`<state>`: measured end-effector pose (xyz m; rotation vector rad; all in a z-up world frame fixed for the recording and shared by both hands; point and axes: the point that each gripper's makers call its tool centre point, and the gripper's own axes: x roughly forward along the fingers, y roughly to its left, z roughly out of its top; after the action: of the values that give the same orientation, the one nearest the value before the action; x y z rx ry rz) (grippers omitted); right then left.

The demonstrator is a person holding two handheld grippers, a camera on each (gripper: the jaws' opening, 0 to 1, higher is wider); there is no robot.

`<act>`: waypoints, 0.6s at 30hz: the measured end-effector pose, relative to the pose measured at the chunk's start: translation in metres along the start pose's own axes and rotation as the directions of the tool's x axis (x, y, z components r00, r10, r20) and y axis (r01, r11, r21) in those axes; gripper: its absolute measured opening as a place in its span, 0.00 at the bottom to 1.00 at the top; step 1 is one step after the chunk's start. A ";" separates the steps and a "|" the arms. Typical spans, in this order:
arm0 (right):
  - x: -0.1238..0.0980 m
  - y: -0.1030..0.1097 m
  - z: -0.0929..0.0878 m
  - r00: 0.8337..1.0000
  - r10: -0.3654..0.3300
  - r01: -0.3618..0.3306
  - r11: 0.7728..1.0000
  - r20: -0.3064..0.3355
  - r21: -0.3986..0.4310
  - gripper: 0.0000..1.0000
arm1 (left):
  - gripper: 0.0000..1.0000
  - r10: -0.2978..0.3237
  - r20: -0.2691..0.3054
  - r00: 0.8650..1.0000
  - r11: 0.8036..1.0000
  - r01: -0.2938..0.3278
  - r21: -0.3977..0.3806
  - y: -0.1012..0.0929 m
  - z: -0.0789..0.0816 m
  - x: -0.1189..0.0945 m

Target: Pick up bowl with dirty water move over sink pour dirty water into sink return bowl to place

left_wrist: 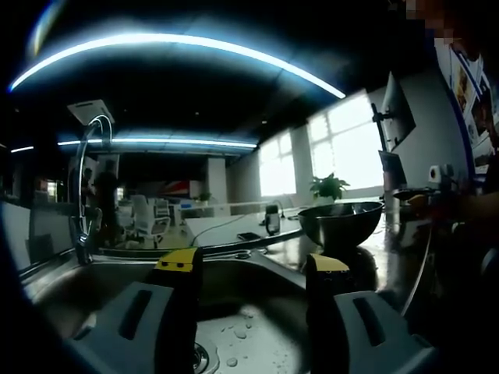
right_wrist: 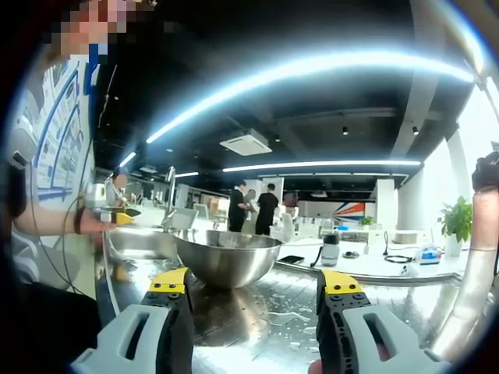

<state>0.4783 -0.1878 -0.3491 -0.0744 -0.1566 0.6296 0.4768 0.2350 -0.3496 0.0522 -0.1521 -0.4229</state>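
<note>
Yellow-tipped jaws of the left gripper (left_wrist: 253,269) rise closest to the lens in the left gripper view, spread apart with nothing between them, so it is released. Directly under and behind them lies the steel sink (left_wrist: 93,284), its wet bottom carrying water drops and a round drain (left_wrist: 201,357). At the left edge of the sink stands a tall curved faucet (left_wrist: 84,187). To the right, past the sink rim, the metal bowl (left_wrist: 341,222) sits on the wet desk (left_wrist: 394,253), apart from the jaws. Behind the bowl a small dark cup-like thing (left_wrist: 272,220) stands on a white table, and further a potted plant (left_wrist: 328,187) is before the bright windows.

In the right gripper view, the right gripper (right_wrist: 255,290) is also released, jaws wide and empty. The bowl (right_wrist: 227,257) stands just beyond them on the shiny desk (right_wrist: 390,300), which is scattered with water. Left of the bowl, a person's hand (right_wrist: 95,222) holds the other gripper near the sink (right_wrist: 140,243). Far behind, two people (right_wrist: 253,209) stand in the office, and a plant (right_wrist: 457,220) is at the right.
</note>
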 end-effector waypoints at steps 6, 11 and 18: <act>0.000 0.000 -0.001 1.000 0.001 -0.001 1.000 -0.005 0.001 0.57 | 0.52 0.001 -0.007 1.000 1.000 -0.001 -0.012 0.007 0.000 0.004; 0.000 0.000 0.000 1.000 -0.002 0.002 1.000 -0.001 0.001 0.57 | 0.52 -0.015 0.002 1.000 0.999 0.015 -0.034 0.008 0.001 0.006; 0.001 0.000 -0.002 1.000 -0.002 0.002 1.000 -0.012 0.002 0.57 | 0.52 -0.024 -0.003 1.000 0.999 0.024 -0.026 0.008 0.000 0.010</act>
<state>0.4791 -0.1874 -0.3506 -0.0763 -0.1448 0.6268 0.4887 0.2384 -0.3480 0.0294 -0.1433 -0.4490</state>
